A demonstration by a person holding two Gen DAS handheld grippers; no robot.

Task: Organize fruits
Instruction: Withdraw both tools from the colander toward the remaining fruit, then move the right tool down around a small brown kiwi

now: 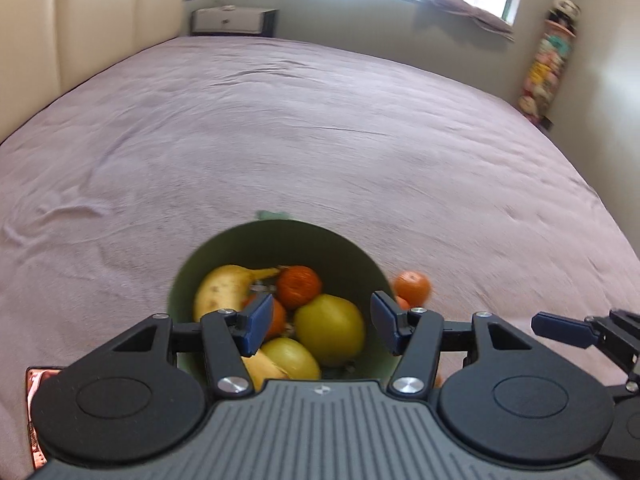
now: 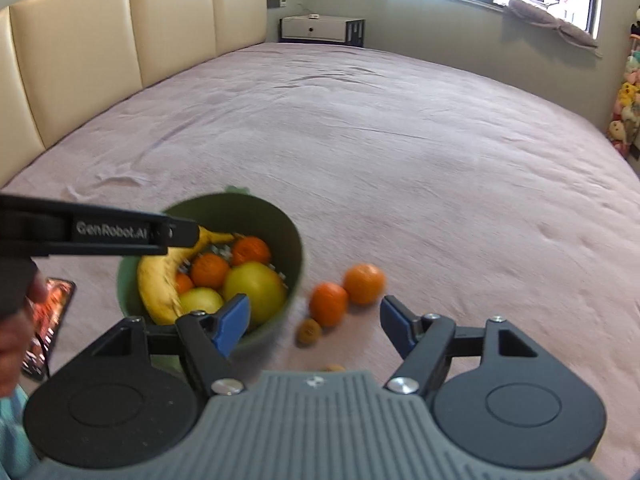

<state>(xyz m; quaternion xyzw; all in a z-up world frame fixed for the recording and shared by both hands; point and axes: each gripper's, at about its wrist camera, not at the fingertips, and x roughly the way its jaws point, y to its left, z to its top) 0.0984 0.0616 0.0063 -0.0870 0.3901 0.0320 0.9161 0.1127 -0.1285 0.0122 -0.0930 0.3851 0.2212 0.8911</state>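
Sitting loose, two oranges point(image 2: 346, 288) (one kiwi point(image 2: 308, 331) beside)

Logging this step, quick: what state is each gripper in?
Left gripper: jaws open, holding nothing.
Right gripper: jaws open, holding nothing.

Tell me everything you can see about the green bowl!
The bowl is deep, round and dull green, smooth like plastic. It sits upright on the pinkish bedspread. Something pale green peeks out behind its far rim. Inside lie a banana, two yellow-green apples, several oranges and some small silvery bits. More fruit lies on the bedspread just to its right. Neither gripper is seen to hold it.
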